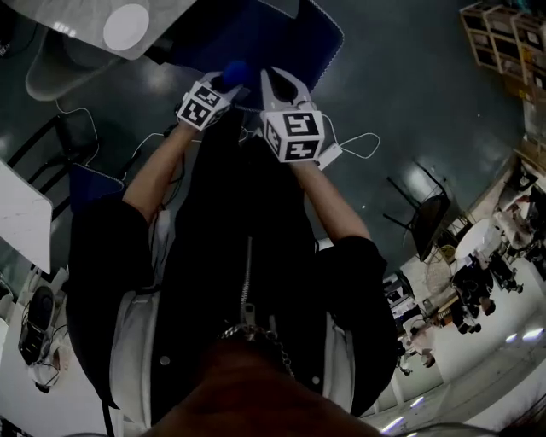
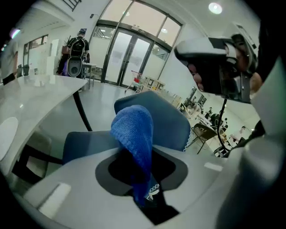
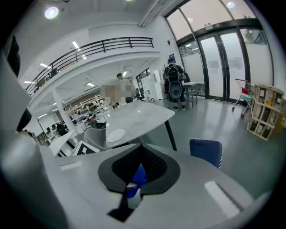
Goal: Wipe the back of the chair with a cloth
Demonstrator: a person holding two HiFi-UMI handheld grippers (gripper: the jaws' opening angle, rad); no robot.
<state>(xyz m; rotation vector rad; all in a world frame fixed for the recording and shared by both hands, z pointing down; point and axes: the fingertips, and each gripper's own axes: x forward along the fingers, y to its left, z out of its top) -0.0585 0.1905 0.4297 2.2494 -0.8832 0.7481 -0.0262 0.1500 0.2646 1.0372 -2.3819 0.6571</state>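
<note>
The blue chair point(image 1: 281, 34) stands just beyond both raised grippers; in the left gripper view its back point(image 2: 172, 120) rises behind the cloth. My left gripper point(image 1: 229, 84) point(image 2: 140, 165) is shut on a blue knitted cloth point(image 2: 134, 134) point(image 1: 235, 72), which stands up in a fold from the jaws. To its right, my right gripper point(image 1: 281, 81) point(image 3: 138, 156) is shut, with a small blue and white bit between the jaws that I cannot identify. The right gripper view has the chair back point(image 3: 205, 152) off to the right, apart from the jaws.
A white table point(image 1: 77, 21) with a round white plate point(image 1: 125, 26) stands left of the chair. A black chair point(image 1: 422, 218) is on the floor at right, wooden racks point(image 1: 503, 43) at far right. White cables point(image 1: 358, 145) lie on the grey floor.
</note>
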